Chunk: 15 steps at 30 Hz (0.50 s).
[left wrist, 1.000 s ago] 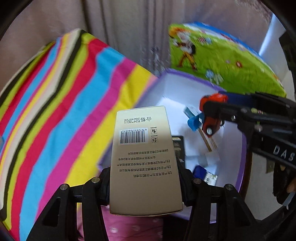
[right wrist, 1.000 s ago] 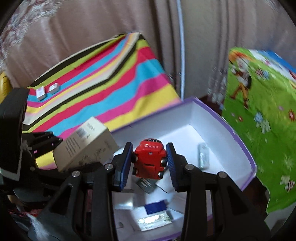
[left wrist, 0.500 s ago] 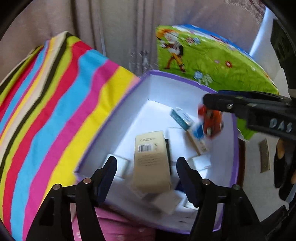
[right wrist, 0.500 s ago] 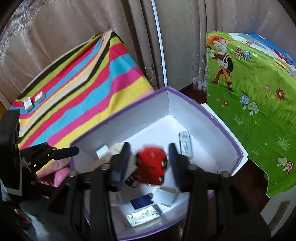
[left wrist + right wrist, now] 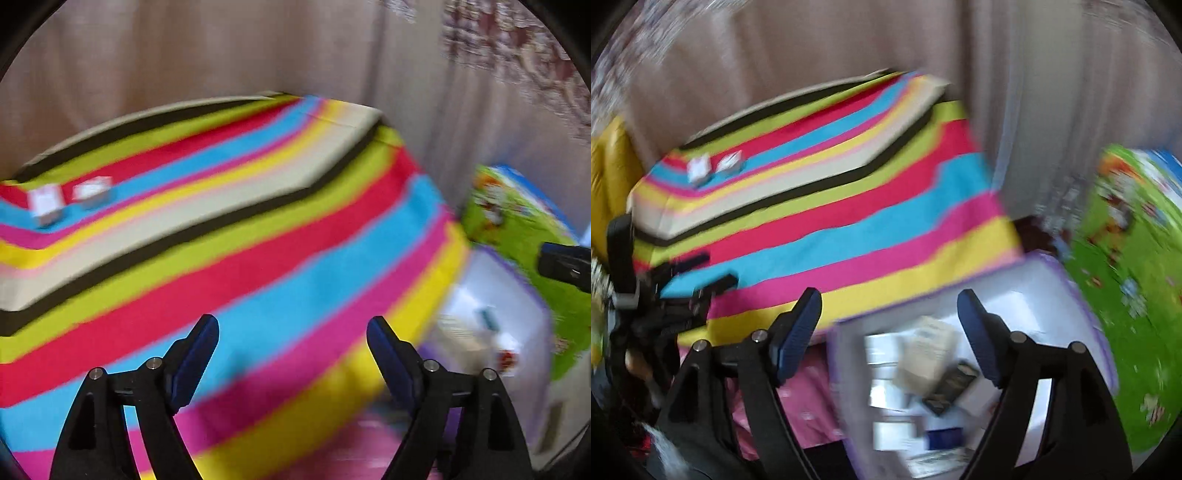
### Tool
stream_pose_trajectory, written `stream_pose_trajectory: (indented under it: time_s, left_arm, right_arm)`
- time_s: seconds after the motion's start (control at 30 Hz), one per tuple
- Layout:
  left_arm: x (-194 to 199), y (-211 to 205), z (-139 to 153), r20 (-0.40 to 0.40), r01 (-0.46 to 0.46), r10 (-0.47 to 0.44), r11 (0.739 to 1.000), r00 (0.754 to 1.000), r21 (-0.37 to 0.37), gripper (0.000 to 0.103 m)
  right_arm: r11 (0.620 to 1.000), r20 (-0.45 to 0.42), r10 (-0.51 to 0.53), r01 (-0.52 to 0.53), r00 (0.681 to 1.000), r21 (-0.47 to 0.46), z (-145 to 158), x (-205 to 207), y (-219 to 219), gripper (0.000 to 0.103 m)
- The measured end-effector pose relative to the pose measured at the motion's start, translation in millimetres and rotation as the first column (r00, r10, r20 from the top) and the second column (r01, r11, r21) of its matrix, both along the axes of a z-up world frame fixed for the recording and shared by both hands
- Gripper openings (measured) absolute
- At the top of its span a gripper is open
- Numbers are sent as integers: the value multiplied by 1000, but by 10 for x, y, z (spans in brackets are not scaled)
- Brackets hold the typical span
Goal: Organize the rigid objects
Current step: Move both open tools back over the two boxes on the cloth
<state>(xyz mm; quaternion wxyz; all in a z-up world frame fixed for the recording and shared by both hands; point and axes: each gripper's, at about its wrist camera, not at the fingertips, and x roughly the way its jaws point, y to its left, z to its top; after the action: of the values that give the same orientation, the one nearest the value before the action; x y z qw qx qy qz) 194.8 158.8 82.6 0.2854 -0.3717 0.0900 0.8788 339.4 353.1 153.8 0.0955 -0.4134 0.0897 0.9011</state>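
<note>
Both views are motion-blurred. My left gripper (image 5: pixel 291 328) is open and empty over the striped cloth (image 5: pixel 221 236). My right gripper (image 5: pixel 888 301) is open and empty above the near left edge of the white box with a purple rim (image 5: pixel 1071 280). The beige carton (image 5: pixel 927 360) lies inside the box among several small packs. The box also shows in the left wrist view (image 5: pixel 517 280), with a red spot that may be the toy car (image 5: pixel 508 356). Two small white boxes (image 5: pixel 68 197) sit on the far left of the cloth, and show in the right wrist view (image 5: pixel 714 168).
A green cartoon mat (image 5: pixel 1137 280) lies right of the box. Curtains (image 5: pixel 849 48) hang behind. A yellow cushion (image 5: pixel 609 177) is at the far left. Pink fabric (image 5: pixel 805 402) lies below the cloth's near edge. The left gripper (image 5: pixel 698 280) shows at the right wrist view's left.
The left gripper released the beige carton and the right released the red toy car into the box. Both grippers have since opened wide and swung left toward the striped cloth.
</note>
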Motion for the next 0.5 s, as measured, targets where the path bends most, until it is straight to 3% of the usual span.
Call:
stream_pose_trajectory:
  time_s: [0.2, 0.33, 0.5]
  left_arm:
    - [-635, -811, -118, -44, -199, 196, 974, 980, -107, 84]
    - [-1116, -1302, -187, -103, -362, 349, 917, 932, -170, 84]
    - [-1601, -1951, -367, -64, -528, 525, 831, 849, -176, 84]
  right_arm:
    - [975, 95, 218, -221, 971, 23, -147, -782, -790, 82]
    - [942, 154, 331, -335, 931, 5, -369, -1262, -1240, 83]
    - [911, 207, 409, -412, 889, -32, -727, -1789, -1609, 83]
